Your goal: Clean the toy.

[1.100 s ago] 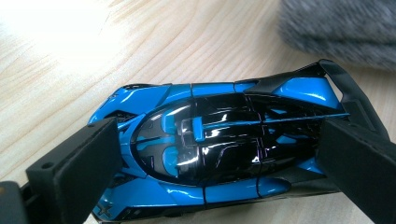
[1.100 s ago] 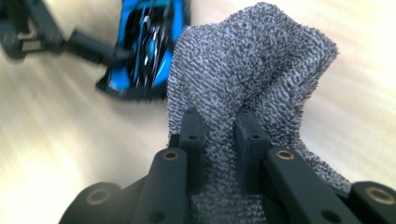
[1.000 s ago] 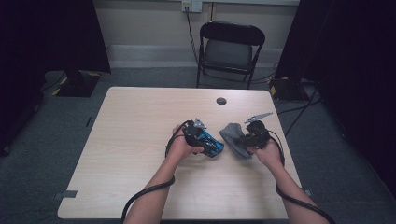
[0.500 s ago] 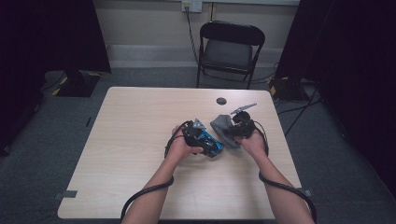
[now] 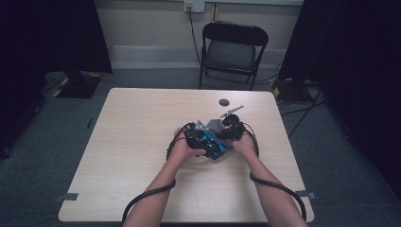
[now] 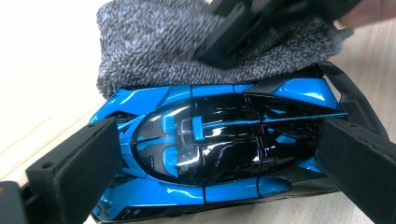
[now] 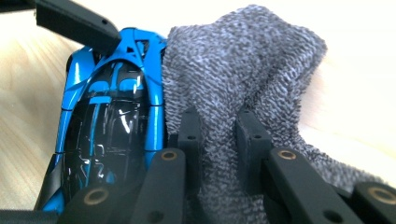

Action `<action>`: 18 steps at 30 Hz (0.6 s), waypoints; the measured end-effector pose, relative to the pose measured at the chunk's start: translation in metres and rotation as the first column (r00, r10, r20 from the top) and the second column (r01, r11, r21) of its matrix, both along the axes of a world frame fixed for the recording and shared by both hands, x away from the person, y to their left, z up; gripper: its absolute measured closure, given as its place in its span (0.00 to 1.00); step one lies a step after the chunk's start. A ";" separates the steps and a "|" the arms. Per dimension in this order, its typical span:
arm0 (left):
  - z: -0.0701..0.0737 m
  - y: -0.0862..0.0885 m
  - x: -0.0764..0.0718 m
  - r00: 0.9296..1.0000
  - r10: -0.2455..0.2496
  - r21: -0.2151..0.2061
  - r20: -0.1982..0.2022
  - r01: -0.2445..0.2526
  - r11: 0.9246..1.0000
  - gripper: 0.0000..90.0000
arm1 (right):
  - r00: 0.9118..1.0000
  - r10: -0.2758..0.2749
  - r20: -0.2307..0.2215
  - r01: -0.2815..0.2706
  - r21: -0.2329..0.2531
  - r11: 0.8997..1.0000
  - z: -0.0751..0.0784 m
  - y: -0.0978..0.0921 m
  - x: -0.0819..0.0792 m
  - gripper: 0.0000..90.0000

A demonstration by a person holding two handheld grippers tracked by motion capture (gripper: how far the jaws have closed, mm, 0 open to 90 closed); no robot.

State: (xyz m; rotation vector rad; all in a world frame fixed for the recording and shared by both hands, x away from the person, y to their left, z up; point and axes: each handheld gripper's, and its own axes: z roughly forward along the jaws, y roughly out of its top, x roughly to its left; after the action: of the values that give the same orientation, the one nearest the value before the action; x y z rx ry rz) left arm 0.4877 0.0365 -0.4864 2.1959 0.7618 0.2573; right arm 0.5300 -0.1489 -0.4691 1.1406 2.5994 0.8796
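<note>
Since earlier, my right hand-held gripper, clamping the grey cloth, reached the blue toy car clamped in my left hand-held gripper; wiping its side comes next, I judge.

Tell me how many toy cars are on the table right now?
1. A blue and black toy car sits near the table's middle, clamped end to end by the left gripper, with the right gripper's grey cloth against its side.
</note>
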 end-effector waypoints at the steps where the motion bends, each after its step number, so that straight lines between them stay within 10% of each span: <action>1: 0.000 0.000 0.000 1.000 0.001 -0.001 0.000 -0.001 1.000 0.00 | 1.000 -0.005 0.000 0.005 -0.004 1.000 -0.001 0.001 0.000 0.83; 18: 0.000 0.000 0.000 1.000 -0.001 0.000 -0.001 0.001 1.000 0.00 | 0.999 0.028 -0.015 -0.028 0.021 0.999 -0.002 -0.014 -0.007 0.84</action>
State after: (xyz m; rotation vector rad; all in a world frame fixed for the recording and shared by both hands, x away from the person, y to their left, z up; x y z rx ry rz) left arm 0.4878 0.0367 -0.4863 2.1970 0.7606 0.2561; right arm 0.5231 -0.1626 -0.4711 1.1231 2.6305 0.9091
